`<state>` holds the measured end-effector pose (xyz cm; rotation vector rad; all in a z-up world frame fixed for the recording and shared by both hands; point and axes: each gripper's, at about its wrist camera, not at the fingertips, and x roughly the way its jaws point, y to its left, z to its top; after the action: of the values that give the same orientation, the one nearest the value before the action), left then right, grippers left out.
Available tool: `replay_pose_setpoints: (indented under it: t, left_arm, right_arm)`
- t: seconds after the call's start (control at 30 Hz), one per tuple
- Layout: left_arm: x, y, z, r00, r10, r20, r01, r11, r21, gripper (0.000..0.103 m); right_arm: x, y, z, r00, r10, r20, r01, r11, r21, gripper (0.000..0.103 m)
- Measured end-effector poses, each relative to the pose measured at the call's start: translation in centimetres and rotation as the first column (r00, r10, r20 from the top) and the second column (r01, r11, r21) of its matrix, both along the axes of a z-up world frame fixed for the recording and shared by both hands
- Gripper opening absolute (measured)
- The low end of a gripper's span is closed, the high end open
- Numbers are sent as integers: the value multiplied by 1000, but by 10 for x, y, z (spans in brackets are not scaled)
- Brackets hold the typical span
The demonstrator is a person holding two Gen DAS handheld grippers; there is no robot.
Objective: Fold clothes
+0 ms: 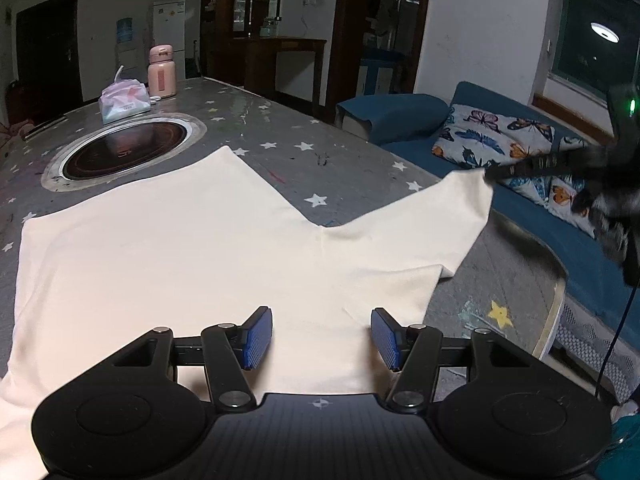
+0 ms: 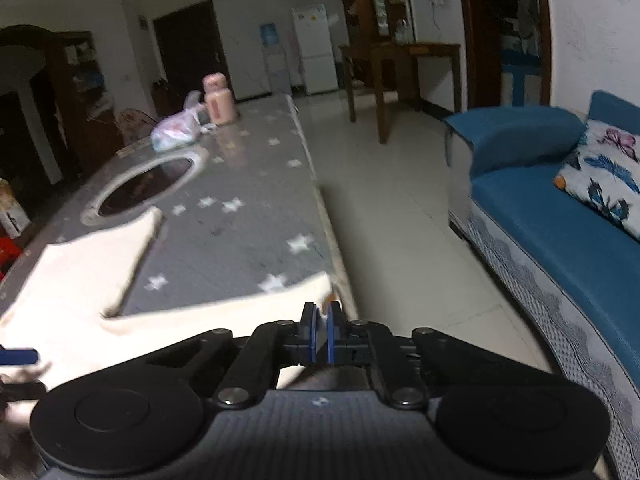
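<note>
On my grey star-patterned surface (image 1: 280,152), the cream cotton T-shirt (image 1: 180,248) lies spread flat just this side of the round black inset cooktop (image 1: 124,150). My left gripper (image 1: 322,338) hovers over the shirt's near edge, its blue-padded fingers (image 1: 258,338) apart with only cloth beneath them. Further right of the cooktop, my right gripper (image 2: 320,332) has its fingers clamped on the shirt's sleeve tip at the surface's edge.

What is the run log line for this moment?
left tongs: open over shirt | right tongs: shut on sleeve | fold: not done
</note>
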<state>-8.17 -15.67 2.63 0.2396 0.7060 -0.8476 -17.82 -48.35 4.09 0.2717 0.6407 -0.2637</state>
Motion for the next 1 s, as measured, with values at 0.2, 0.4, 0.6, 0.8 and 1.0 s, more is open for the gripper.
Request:
replay_pose_setpoints:
  t: [0.2,0.4,0.6,0.8,1.0]
  left_arm:
    - [-2,-2,-3,1000,-6,4,6,1000,5,61]
    - [-1,-3,-3,1000,-3,1,3,1000,8,64]
    - [0,-4,-4,1000,-1,-1,1,1000,9,67]
    - [-1,-6,-5,1000,-11,-1,11,1000,16,69]
    - [-2,-8,-5,1000,-21,-2,21,1000,23,69]
  right_arm:
    - [10,18,24,996,66,53,-65,998,-19,4]
    - [20,37,39,988,130,87,-128,991,-35,4]
    - [28,44,37,987,140,82,-138,990,-30,4]
    - [21,28,12,999,37,28,-37,999,1,5]
    - [7,9,-12,998,-60,-27,60,998,8,21]
